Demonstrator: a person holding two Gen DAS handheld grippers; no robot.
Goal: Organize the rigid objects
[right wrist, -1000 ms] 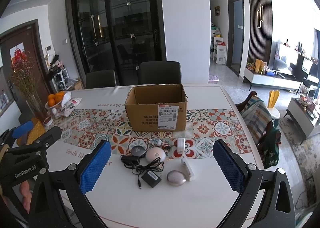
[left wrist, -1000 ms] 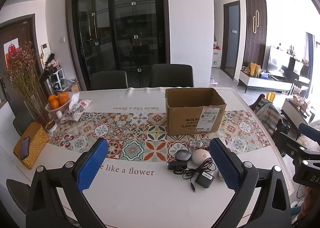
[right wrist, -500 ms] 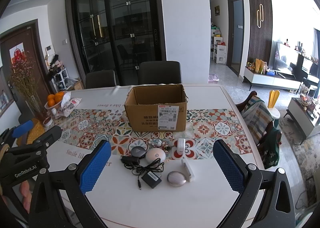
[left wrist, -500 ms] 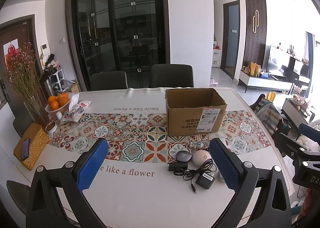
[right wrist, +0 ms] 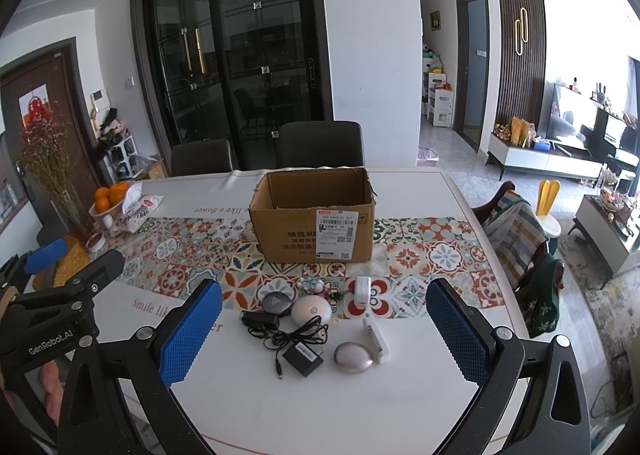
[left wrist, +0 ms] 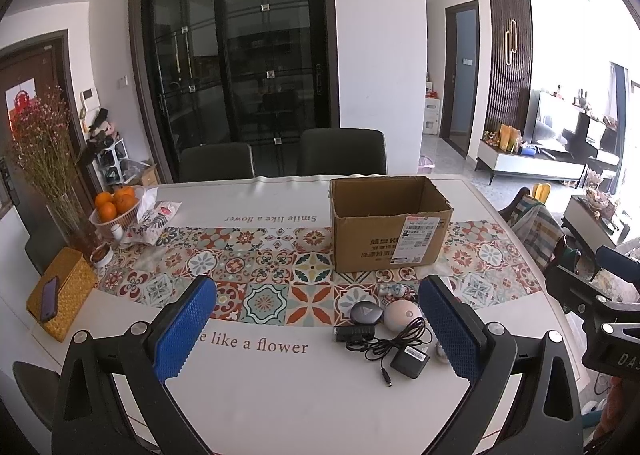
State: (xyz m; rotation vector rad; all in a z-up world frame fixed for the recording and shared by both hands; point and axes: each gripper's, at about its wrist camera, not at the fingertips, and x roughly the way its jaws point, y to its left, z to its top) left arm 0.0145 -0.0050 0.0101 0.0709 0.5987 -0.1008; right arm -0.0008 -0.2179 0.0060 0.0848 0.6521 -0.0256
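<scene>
L gripper (left wrist: 316,331) & R gripper (right wrist: 324,331) both spread wide, holding nothing, above table (right wrist: 320,407). Small gadgets lie w/ adapter (right wrist: 303,360) just before open box (right wrist: 316,215).

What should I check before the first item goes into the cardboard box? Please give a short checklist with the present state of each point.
1. Cardboard box open at the top, upright: ok.
2. Box interior free: cannot tell, the floor of the box is hidden.
3. Right gripper open and holding nothing: ok.
4. Left gripper open and holding nothing: ok.
5. Black power adapter free to lift: not ok, its cable lies in loops against the pink round device.
6. Silver oval object reachable: ok, it lies between the right gripper's fingers, close to the white stick-shaped device.
</scene>
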